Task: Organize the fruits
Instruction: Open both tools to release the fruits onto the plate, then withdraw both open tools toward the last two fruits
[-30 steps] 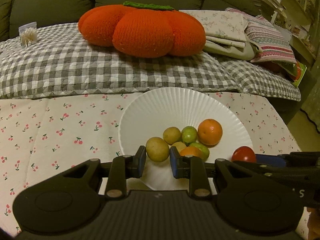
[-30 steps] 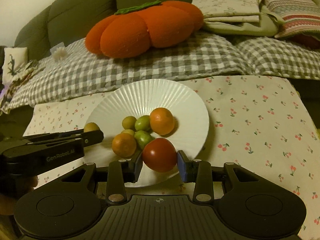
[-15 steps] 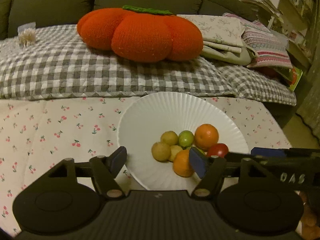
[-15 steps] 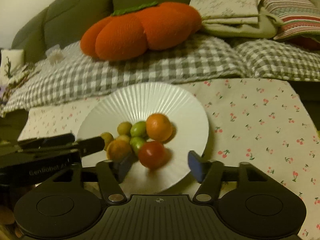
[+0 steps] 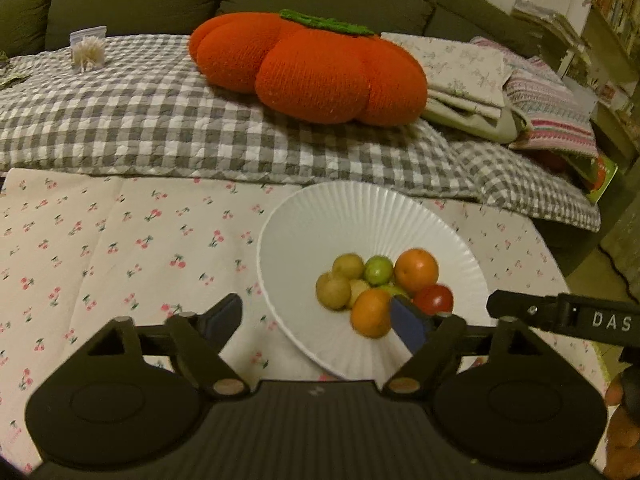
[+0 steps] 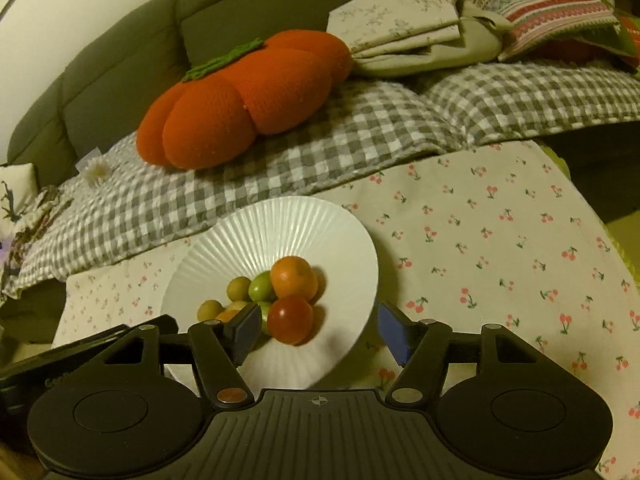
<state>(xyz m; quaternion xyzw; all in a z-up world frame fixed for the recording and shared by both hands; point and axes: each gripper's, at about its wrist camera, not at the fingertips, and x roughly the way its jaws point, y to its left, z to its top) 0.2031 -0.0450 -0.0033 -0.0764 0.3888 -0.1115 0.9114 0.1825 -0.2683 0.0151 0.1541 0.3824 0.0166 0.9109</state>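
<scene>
One white ribbed plate [image 5: 360, 216] sits on the cherry-print tablecloth [image 5: 120, 248], holding a cluster of fruit: two oranges [image 5: 416, 270], one red tomato [image 6: 290, 319], and about five small yellow-green fruits [image 5: 348, 266]. The left gripper [image 5: 316, 320] and right gripper [image 6: 316, 330] each gape wide, holding nothing.

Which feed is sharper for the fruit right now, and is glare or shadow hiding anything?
Left wrist view: warm, dim light, plate and fruit fairly sharp, edges bent by fisheye. Right wrist view: a little softer, tomato casts a shadow on the plate, slight sheen on its ribs, no glare hiding fruit.
</scene>
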